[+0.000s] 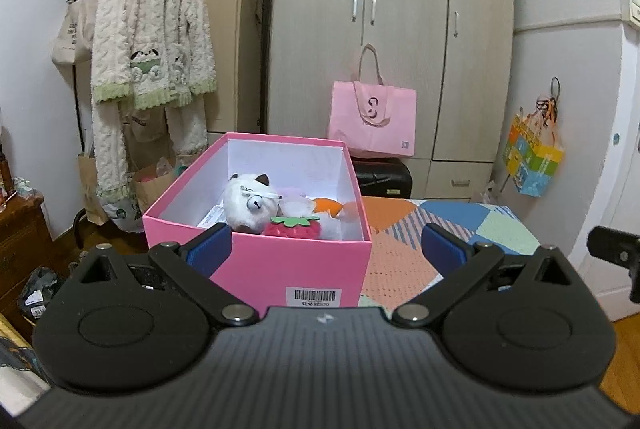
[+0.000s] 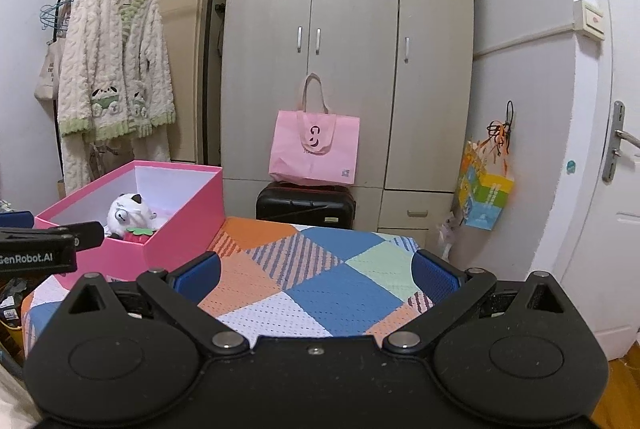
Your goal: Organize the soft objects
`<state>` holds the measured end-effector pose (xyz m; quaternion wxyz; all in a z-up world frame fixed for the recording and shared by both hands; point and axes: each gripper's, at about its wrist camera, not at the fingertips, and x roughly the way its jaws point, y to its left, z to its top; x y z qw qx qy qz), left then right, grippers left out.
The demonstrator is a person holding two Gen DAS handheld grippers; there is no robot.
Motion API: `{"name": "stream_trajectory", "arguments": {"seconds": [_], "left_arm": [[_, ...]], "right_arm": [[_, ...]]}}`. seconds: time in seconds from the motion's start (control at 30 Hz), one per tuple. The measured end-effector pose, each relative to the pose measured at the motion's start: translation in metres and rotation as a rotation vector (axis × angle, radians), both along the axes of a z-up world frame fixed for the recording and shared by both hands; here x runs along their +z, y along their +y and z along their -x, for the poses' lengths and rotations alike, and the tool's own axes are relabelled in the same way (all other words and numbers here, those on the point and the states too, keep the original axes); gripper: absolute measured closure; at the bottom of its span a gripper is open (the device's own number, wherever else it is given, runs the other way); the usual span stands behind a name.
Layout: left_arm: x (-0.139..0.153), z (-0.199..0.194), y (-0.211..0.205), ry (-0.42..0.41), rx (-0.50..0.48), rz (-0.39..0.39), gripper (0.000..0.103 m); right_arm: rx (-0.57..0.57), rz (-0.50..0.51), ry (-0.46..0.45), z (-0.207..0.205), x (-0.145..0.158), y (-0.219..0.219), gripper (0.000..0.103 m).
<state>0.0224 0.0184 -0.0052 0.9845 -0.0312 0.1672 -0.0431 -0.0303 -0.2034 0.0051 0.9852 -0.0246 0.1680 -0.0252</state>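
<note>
- Left wrist view: the left gripper (image 1: pixel 326 247) hangs empty, its blue fingers (image 1: pixel 210 247) wide apart, just short of the pink box (image 1: pixel 276 261).
- The box stands open on the patchwork cover (image 1: pixel 404 253) of what looks like a bed, near its left end.
- Inside the box lie the soft toys: a white plush animal (image 1: pixel 248 203) with a small bell, a red strawberry plush (image 1: pixel 294 227) against the near wall, and an orange-and-white piece (image 1: pixel 330 209) beside them. So the gathering looks largely done.
- No lid for the box shows here.
- Right wrist view: the right gripper (image 2: pixel 316 275) is also empty, fingers (image 2: pixel 434 275) spread apart, above the bare patchwork cover (image 2: pixel 320 281).
- From here the pink box (image 2: pixel 184 221) sits off to the left, the white plush animal (image 2: pixel 128 215) and strawberry plush (image 2: pixel 138 233) visible within; the left gripper's body (image 2: pixel 38 249) pokes in at the left edge.
- No loose soft object shows on the cover in this view, so I judge the task near its end or finished. Anything left would lie out of sight, and whether the box needs closing cannot be told.
</note>
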Motion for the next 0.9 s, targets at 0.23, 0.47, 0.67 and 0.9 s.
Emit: {"name": "stream_trajectory", "arguments": {"seconds": [0.23, 0.47, 0.67, 0.9], "left_arm": [[0.004, -0.002, -0.005, 0.026, 0.021, -0.053, 0.001], [0.014, -0.001, -0.010, 0.021, 0.019, -0.095, 0.000], [0.014, 0.001, -0.013, 0.017, 0.007, -0.097, 0.000], [0.011, 0.003, -0.017, 0.015, 0.002, -0.109, 0.000]], "right_arm": [[-0.027, -0.023, -0.011, 0.001, 0.002, -0.003, 0.000], [-0.049, -0.046, -0.027, -0.004, 0.013, -0.001, 0.000], [-0.048, -0.046, -0.018, -0.002, 0.009, -0.003, 0.000], [-0.057, -0.040, -0.032, 0.002, 0.007, -0.006, 0.000]]}}
